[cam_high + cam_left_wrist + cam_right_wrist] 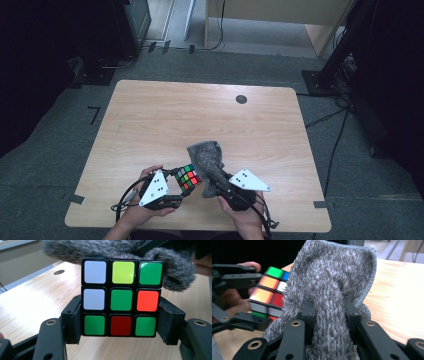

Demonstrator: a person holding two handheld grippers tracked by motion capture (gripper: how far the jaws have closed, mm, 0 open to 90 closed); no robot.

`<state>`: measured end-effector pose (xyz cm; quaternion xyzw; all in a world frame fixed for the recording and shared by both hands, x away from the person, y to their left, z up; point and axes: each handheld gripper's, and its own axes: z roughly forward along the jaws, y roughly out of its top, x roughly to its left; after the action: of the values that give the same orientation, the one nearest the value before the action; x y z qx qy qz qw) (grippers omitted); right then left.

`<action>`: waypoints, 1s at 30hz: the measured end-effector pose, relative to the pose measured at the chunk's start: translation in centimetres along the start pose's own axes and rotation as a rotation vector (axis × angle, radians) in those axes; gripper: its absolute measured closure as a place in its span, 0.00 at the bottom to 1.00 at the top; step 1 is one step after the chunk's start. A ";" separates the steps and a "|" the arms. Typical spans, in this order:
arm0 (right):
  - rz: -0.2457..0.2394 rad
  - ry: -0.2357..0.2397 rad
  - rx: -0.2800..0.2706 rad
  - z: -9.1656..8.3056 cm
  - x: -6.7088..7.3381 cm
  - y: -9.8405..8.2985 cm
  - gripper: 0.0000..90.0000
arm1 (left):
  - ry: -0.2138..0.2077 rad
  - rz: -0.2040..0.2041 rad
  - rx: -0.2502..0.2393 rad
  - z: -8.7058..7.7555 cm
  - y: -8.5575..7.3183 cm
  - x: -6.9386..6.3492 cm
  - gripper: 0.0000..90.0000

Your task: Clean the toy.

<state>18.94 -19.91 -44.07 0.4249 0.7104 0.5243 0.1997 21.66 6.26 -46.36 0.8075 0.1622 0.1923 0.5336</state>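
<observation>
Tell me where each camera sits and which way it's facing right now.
High view: above the person's side, looking forward and down at the table; forearms, both hands.
Left gripper view: on the left gripper, looking along its jaws at the clamped cube.
Right gripper view: on the right gripper, looking along jaws pinching the grey cloth; a hand behind.
All share cube and cloth.

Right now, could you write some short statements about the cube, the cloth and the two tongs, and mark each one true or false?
1. The left tongs hold the puzzle cube between their jaws. True.
2. The right tongs are open and hold nothing. False: they are shut on the grey fuzzy cloth.
3. The cube face toward the left gripper camera has a green centre square. True.
4. The cloth lies flat at the far edge of the table. False: it is bunched in the right tongs, close to the cube.
</observation>
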 end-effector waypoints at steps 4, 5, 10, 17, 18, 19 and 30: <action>0.001 0.057 -0.053 -0.5 0.5 0.5 0.77 | 0.006 0.014 0.031 0.4 -0.2 -0.1 0.38; -0.006 0.089 -0.068 -0.6 1.0 0.7 0.78 | 0.004 0.021 0.035 0.5 -0.2 -0.2 0.38; -0.052 0.123 -0.059 -0.2 1.9 0.5 0.78 | 0.001 0.035 0.026 0.3 0.1 -0.6 0.38; 0.015 0.040 -0.042 -0.4 0.1 0.3 0.78 | 0.012 0.014 0.016 0.1 0.0 -0.1 0.38; 0.004 0.063 -0.058 -0.6 0.5 0.5 0.78 | 0.015 0.017 0.027 0.2 0.0 -0.1 0.38; -0.012 0.089 -0.072 -0.7 1.0 0.7 0.78 | 0.016 0.018 0.030 0.3 -0.1 -0.2 0.38; 0.020 0.001 -0.021 -0.2 -0.3 0.0 0.78 | 0.011 -0.011 0.002 -0.2 0.1 0.3 0.38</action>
<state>18.91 -20.26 -44.02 0.4295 0.7007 0.5339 0.1987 21.83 6.55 -46.15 0.8060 0.1699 0.1935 0.5329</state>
